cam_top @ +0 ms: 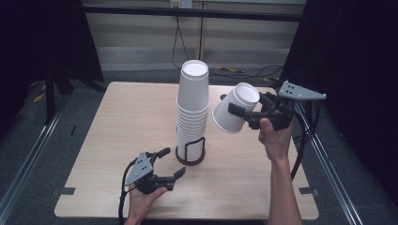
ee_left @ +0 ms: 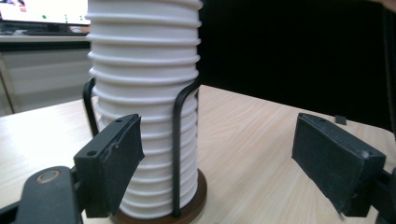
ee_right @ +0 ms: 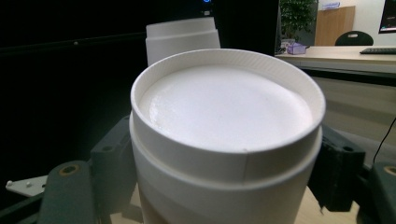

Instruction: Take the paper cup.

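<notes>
A tall stack of upside-down white paper cups (cam_top: 193, 105) stands in a black wire holder with a brown base (cam_top: 190, 157) at the middle of the table. My right gripper (cam_top: 244, 112) is raised to the right of the stack and is shut on a single white cup (cam_top: 234, 114), tilted with its bottom up; this cup (ee_right: 226, 135) sits between the jaws in the right gripper view, with the stack's top (ee_right: 181, 35) behind it. My left gripper (cam_top: 171, 163) rests low at the front left, open, its jaws pointing at the holder (ee_left: 180, 154) and the stack (ee_left: 144, 93).
The light wooden table (cam_top: 126, 122) has bare room on its left and front right. Cables trail off the right edge (cam_top: 300, 150). Dark curtains and a wall with a cable (cam_top: 177, 37) lie beyond the far edge.
</notes>
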{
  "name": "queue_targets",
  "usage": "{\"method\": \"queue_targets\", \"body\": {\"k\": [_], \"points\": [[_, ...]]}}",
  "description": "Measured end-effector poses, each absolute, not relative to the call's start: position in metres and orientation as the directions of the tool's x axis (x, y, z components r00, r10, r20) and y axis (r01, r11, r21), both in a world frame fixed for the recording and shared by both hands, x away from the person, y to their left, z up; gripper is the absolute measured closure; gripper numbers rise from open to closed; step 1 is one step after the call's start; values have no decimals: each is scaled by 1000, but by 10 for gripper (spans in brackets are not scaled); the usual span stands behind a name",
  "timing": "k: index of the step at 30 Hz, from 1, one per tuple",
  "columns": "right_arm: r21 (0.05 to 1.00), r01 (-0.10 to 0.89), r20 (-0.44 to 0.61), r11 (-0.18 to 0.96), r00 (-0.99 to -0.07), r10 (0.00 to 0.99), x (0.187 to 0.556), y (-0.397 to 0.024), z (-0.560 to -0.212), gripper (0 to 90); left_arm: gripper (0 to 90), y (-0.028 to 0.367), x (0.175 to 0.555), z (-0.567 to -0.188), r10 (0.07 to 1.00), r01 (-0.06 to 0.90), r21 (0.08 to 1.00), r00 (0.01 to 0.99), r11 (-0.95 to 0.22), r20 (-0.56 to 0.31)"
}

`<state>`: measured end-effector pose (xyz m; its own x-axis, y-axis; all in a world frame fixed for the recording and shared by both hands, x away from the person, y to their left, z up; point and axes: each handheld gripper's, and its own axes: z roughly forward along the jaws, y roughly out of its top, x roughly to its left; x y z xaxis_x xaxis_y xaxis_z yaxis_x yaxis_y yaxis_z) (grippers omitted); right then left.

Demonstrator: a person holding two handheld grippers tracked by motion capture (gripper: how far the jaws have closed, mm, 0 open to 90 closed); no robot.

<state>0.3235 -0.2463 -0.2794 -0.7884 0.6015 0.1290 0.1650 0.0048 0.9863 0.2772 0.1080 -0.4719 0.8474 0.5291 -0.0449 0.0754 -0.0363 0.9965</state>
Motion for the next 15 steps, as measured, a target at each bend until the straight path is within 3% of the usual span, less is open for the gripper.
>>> {"method": "queue_targets", "body": {"k": [15], "points": [[976, 217, 178, -1, -798, 576, 306, -239, -331, 231, 166, 99, 279, -456, 488, 41, 998, 873, -39, -17]]}}
